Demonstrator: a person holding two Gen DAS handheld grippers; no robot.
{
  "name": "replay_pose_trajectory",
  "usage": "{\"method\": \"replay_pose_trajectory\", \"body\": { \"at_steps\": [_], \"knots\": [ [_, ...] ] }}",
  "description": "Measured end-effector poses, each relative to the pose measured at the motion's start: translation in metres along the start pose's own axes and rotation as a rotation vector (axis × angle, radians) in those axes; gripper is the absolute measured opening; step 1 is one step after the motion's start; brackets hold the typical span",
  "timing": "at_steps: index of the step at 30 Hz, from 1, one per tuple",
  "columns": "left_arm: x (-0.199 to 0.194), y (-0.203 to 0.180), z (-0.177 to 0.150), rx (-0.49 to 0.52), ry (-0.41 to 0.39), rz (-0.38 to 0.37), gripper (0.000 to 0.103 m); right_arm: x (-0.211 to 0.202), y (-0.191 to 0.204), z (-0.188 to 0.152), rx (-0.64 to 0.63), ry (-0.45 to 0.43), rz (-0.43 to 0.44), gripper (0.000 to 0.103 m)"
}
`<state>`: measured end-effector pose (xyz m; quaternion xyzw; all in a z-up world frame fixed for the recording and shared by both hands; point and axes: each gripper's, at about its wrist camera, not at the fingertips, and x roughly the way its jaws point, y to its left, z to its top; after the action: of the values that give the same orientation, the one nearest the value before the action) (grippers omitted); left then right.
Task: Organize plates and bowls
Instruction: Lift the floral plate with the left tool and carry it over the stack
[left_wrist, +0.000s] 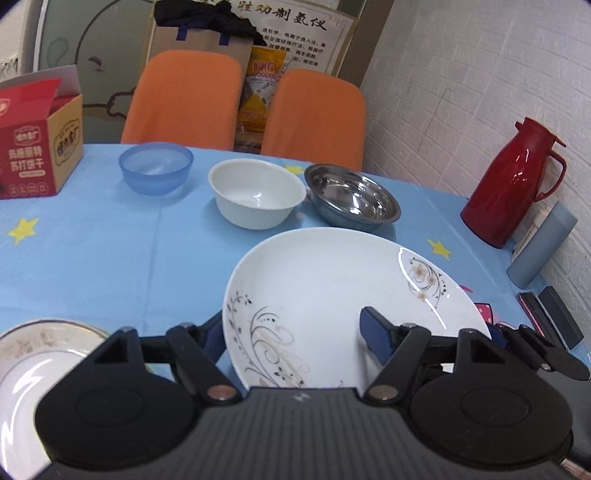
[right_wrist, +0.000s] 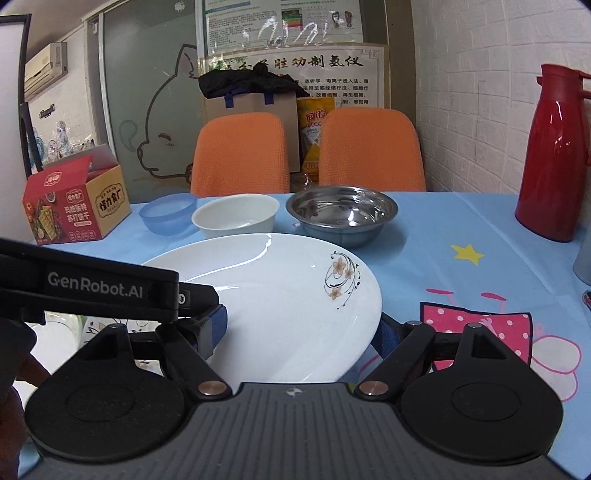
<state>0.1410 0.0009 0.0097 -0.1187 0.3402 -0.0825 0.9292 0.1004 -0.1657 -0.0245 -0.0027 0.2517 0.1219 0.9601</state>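
Observation:
A large white plate with flower print (left_wrist: 332, 295) (right_wrist: 280, 295) lies on the blue tablecloth in front of both grippers. My left gripper (left_wrist: 295, 332) is open, one finger left of the plate's rim and one over its inside. My right gripper (right_wrist: 299, 332) is open, its fingers on either side of the plate's near part. A second plate with a gold rim (left_wrist: 33, 354) lies at the left. A blue bowl (left_wrist: 156, 168) (right_wrist: 170, 213), a white bowl (left_wrist: 257, 192) (right_wrist: 236, 216) and a steel bowl (left_wrist: 352, 195) (right_wrist: 341, 212) stand in a row behind.
A red thermos jug (left_wrist: 517, 184) (right_wrist: 554, 155) stands at the right by the brick wall, with a grey box (left_wrist: 541, 245) beside it. A red cracker carton (left_wrist: 37, 147) (right_wrist: 74, 206) sits at the far left. Two orange chairs (left_wrist: 184, 96) (right_wrist: 369, 147) stand behind the table.

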Motion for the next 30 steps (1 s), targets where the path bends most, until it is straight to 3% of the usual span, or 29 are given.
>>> {"method": "replay_pose_trajectory", "body": {
  "at_steps": [8,16,30],
  "knots": [
    [-0.075,0.051,-0.023,-0.036,-0.093,0.123,0.073,-0.015,0.072,-0.003,-0.049,-0.038,0.129,0.103],
    [-0.119,0.114,-0.06,-0.131,-0.117,0.25,0.077,-0.012,0.139,-0.023,-0.106,0.029,0.281,0.103],
    [-0.111,0.157,-0.089,-0.219,-0.096,0.174,0.077,-0.008,0.165,-0.044,-0.17,0.068,0.273,0.103]
  ]
}}
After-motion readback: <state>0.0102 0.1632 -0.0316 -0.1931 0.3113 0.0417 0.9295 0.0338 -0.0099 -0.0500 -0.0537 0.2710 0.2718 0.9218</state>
